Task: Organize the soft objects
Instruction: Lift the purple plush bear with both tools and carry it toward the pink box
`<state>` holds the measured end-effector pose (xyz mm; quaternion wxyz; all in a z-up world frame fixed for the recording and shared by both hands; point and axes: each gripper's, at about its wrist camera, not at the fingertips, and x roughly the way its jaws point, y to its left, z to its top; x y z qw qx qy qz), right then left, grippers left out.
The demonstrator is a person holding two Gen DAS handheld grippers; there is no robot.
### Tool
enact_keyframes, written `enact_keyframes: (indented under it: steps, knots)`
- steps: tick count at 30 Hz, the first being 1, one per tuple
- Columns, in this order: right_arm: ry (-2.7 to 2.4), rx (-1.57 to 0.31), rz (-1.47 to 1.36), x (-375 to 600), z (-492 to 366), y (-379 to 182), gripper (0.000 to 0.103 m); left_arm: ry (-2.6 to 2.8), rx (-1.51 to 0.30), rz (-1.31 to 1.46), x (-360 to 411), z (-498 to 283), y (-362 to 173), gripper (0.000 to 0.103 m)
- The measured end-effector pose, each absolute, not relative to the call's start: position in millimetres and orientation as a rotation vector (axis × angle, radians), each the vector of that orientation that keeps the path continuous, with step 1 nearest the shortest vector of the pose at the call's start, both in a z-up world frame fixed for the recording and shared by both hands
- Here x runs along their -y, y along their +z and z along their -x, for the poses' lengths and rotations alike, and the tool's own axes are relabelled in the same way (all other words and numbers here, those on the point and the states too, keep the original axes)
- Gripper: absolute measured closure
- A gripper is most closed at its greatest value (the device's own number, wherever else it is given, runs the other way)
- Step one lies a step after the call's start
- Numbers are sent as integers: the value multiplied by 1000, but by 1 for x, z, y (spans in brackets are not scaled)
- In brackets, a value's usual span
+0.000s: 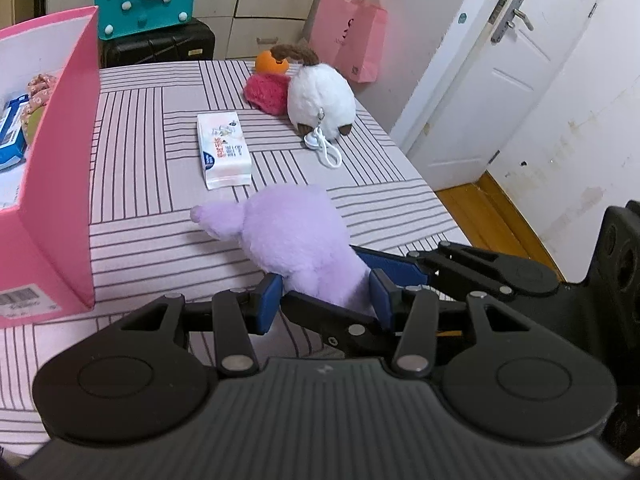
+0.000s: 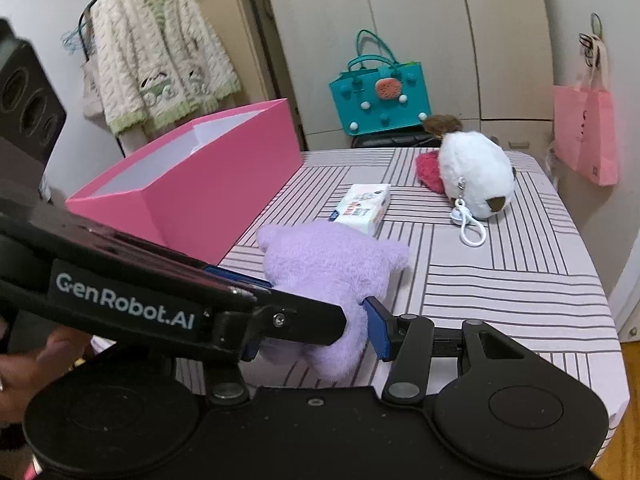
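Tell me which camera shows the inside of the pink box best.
The left wrist view: it looks over the pink box wall onto contents, a blue packet and floral fabric. The right wrist view shows the pink box from outside, with only bare white inner walls.

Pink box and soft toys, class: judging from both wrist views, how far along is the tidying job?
Partly done. The pink box already holds a few items, including a floral fabric piece. In hand: both the left hand-held gripper and right hand-held gripper close around the purple plush. Left on the table: tissue pack, white plush, red knitted item.
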<state>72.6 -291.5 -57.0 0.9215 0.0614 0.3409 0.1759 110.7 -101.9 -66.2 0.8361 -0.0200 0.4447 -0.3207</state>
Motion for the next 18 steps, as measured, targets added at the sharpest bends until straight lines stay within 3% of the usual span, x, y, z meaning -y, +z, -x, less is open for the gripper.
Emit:
enact_keyframes:
  steps: [18]
  knots:
    - [509,-639,76,239,-33,-11,46,-713,-925,3,45,-73,-22,56]
